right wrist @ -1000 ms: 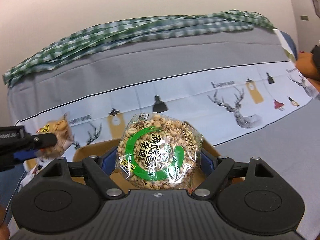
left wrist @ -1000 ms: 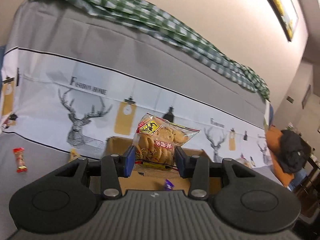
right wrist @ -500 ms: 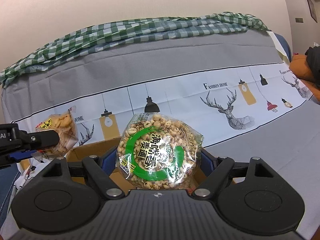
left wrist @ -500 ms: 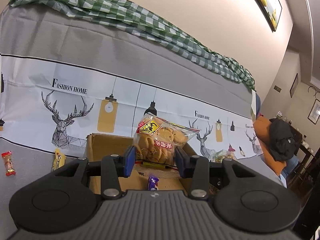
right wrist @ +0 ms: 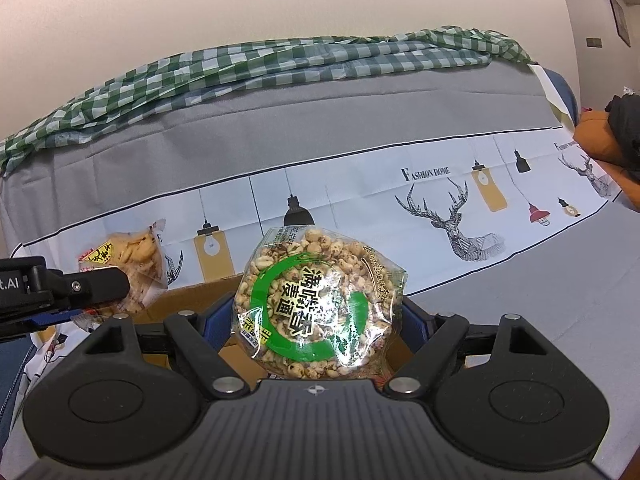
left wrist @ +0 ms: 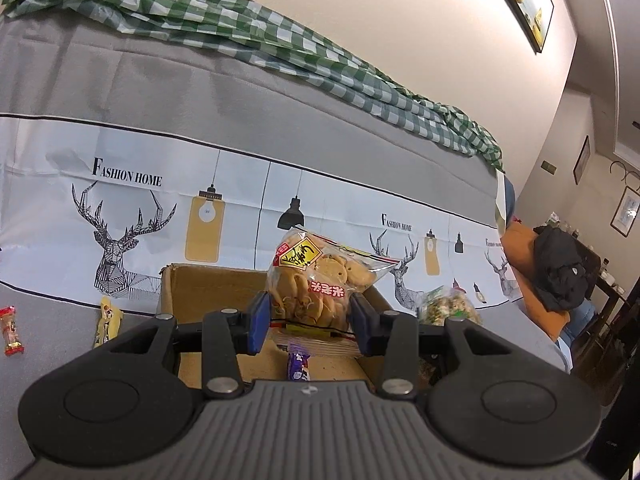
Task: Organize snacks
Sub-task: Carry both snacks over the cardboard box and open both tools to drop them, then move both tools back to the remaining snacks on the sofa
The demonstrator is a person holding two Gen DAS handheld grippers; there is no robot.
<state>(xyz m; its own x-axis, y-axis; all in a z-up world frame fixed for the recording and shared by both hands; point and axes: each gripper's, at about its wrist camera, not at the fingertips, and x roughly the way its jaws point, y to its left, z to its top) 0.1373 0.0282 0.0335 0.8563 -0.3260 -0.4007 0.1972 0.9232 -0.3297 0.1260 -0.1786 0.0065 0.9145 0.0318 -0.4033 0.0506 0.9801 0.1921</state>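
Observation:
My left gripper is shut on a clear bag of golden crackers, held upright above an open cardboard box. A small purple candy lies on the box floor. My right gripper is shut on a round bag of puffed nuts with a green ring label, over the same box. In the right wrist view the left gripper and its cracker bag show at the left. The nut bag peeks in at the right of the left wrist view.
A grey sofa with a deer-print cover and a green checked cloth fills the background. A red candy and a yellow snack lie on the seat left of the box. An orange cushion with dark clothing is at far right.
The left wrist view has rolled and swung right, so the box and the nut bag show more. The cracker bag has shifted right in the right wrist view. Both grips are unchanged.

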